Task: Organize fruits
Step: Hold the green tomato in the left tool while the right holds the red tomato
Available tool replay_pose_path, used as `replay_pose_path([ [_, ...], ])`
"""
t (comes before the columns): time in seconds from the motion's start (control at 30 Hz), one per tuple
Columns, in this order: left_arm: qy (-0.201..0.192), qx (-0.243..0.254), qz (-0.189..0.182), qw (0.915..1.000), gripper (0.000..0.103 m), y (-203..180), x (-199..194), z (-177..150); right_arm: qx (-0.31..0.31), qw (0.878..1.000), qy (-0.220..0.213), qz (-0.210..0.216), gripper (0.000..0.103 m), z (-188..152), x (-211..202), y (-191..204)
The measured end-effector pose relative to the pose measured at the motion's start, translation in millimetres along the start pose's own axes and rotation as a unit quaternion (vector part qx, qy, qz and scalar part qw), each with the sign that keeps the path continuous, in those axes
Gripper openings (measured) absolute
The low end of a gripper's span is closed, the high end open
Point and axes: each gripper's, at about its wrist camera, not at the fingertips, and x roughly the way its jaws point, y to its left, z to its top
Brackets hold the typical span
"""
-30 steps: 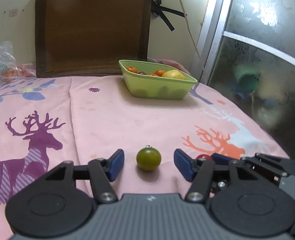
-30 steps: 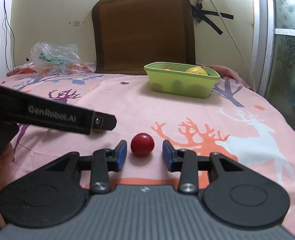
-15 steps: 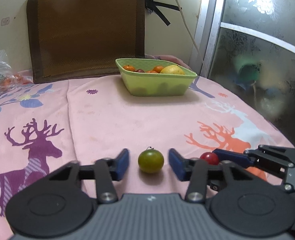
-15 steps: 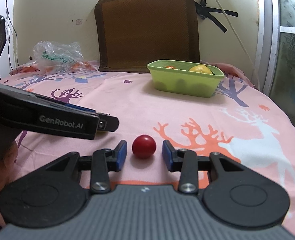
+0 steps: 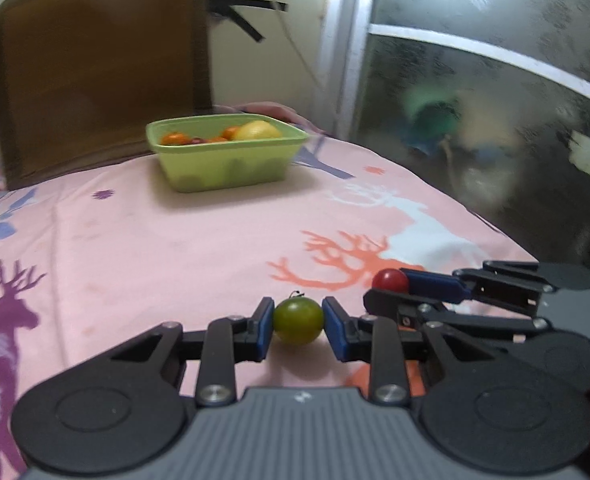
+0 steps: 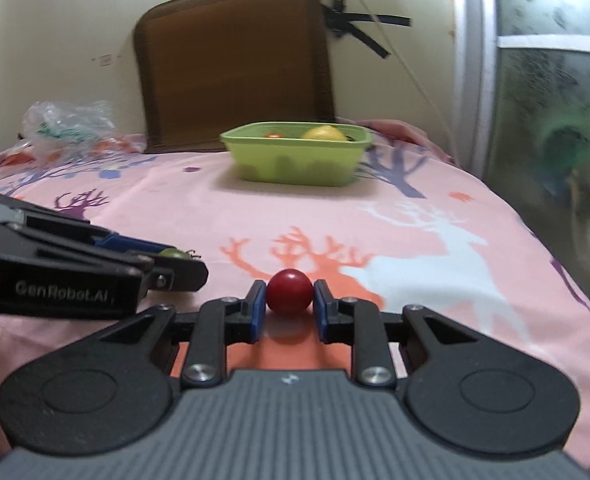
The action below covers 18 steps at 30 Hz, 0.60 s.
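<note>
The left tongs (image 5: 298,326) clamp a green tomato (image 5: 298,320); the right tongs (image 6: 289,305) clamp a red tomato (image 6: 289,291). Farther back on the surface (image 6: 223,216), a green tub (image 6: 295,160) holds a yellow fruit (image 6: 322,133) and small orange ones (image 5: 174,138).

Right hand-held gripper (image 6: 289,312) at 6 o'clock, blue pads (image 6: 258,312) pressed on both sides of a red tomato (image 6: 289,291). Tomato sits on pink deer-print cloth (image 6: 375,220). Left hand-held gripper (image 6: 171,260) enters from 9 o'clock, a green fruit (image 6: 173,254) pinched between its pads. Green bowl (image 6: 295,164) at 12 o'clock holds a yellow fruit (image 6: 322,133). Clear plastic bag (image 6: 67,124) at 10 o'clock. Brown cushion (image 6: 235,60) against wall behind bowl.
</note>
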Motion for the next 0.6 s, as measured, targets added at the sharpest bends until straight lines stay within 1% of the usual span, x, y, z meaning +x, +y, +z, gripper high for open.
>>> replay_pose_path([
  [0.03, 0.004, 0.003, -0.001, 1.0, 0.027, -2.9, 2.9, -1.0, 0.004, 1.0, 0.001, -0.001, 0.028, -2.1, -0.3, -3.0],
  [0.1, -0.003, 0.014, 0.009, 0.9999, 0.027, -8.4, 4.5, -4.4, 0.009, 1.0, -0.002, 0.001, 0.028, -6.0, -0.2, -5.7],
  [0.27, -0.006, 0.006, 0.007, 0.9999, 0.029, -4.6, 2.9, -5.8, 0.006, 1.0, -0.008, 0.004, 0.029, -8.2, 0.4, -5.6],
  [0.47, -0.005, 0.012, 0.008, 0.9999, 0.03, -5.5, 2.0, -6.0, 0.01, 1.0, -0.011, 0.006, 0.029, -9.7, -0.7, -7.5],
  [0.57, -0.005, 0.009, 0.004, 0.9999, 0.034, -3.4, 0.7, -5.9, 0.007, 1.0, -0.01, 0.006, 0.029, -9.7, -0.2, -6.9],
  [0.6, -0.005, 0.007, 0.003, 1.0, 0.037, -2.8, 0.5, -5.9, 0.006, 1.0, -0.009, 0.006, 0.029, -9.5, -0.4, -6.8],
])
